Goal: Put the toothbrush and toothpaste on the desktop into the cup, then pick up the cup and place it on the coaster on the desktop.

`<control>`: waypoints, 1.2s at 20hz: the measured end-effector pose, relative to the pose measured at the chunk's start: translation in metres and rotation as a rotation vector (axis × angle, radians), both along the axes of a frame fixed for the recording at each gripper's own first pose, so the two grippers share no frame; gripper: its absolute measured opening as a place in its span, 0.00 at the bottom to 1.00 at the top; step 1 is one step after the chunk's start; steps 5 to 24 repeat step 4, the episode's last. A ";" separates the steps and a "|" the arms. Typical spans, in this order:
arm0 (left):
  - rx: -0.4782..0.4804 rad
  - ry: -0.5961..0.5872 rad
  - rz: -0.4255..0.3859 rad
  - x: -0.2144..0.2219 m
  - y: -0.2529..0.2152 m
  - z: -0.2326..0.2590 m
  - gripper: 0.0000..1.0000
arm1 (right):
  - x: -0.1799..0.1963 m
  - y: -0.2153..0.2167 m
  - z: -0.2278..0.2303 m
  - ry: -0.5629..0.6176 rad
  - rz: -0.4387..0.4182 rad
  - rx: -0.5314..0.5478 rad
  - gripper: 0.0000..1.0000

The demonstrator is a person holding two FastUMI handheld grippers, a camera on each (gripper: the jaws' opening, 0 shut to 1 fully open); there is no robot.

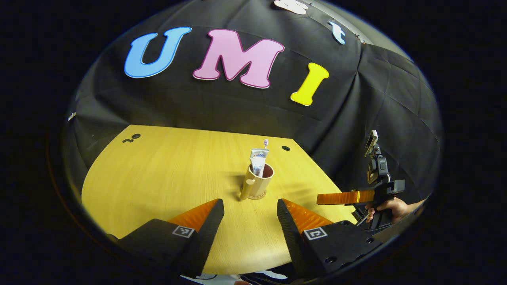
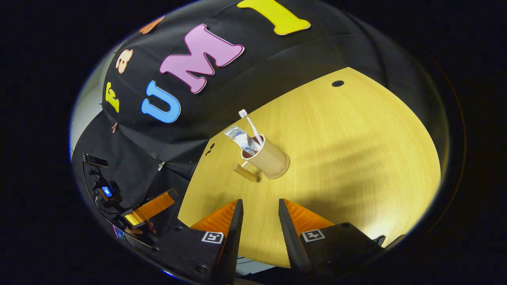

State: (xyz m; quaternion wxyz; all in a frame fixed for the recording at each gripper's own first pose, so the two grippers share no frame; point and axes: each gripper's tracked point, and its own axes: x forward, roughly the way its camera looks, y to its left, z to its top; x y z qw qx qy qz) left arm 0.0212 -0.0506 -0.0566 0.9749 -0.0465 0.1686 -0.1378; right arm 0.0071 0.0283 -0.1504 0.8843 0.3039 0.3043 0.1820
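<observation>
A tan cup (image 1: 259,178) with a side handle stands upright near the middle of the wooden desktop (image 1: 166,178), on a thin round coaster (image 1: 256,195) of like colour. A white toothpaste tube (image 1: 258,158) and a toothbrush (image 1: 265,142) stick up out of it. My left gripper (image 1: 250,202) is open and empty, a short way in front of the cup. In the right gripper view the cup (image 2: 271,160) leans with the toothbrush (image 2: 249,122) and tube (image 2: 239,138) inside. My right gripper (image 2: 260,202) is open, empty and well short of it.
The right gripper (image 1: 344,197) and the hand (image 1: 390,208) holding it hover off the desktop's right edge. The left gripper (image 2: 152,208) sits beyond the table's left edge. Small dark holes (image 1: 285,148) dot the desktop near the back.
</observation>
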 end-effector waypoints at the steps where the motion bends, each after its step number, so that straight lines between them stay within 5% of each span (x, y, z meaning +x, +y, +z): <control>1: 0.000 -0.002 0.011 -0.006 0.002 -0.001 0.84 | 0.000 0.006 -0.001 -0.002 0.006 0.002 0.56; 24: -0.014 -0.006 0.044 -0.022 0.008 -0.004 0.84 | 0.000 0.028 -0.002 -0.003 0.036 0.006 0.56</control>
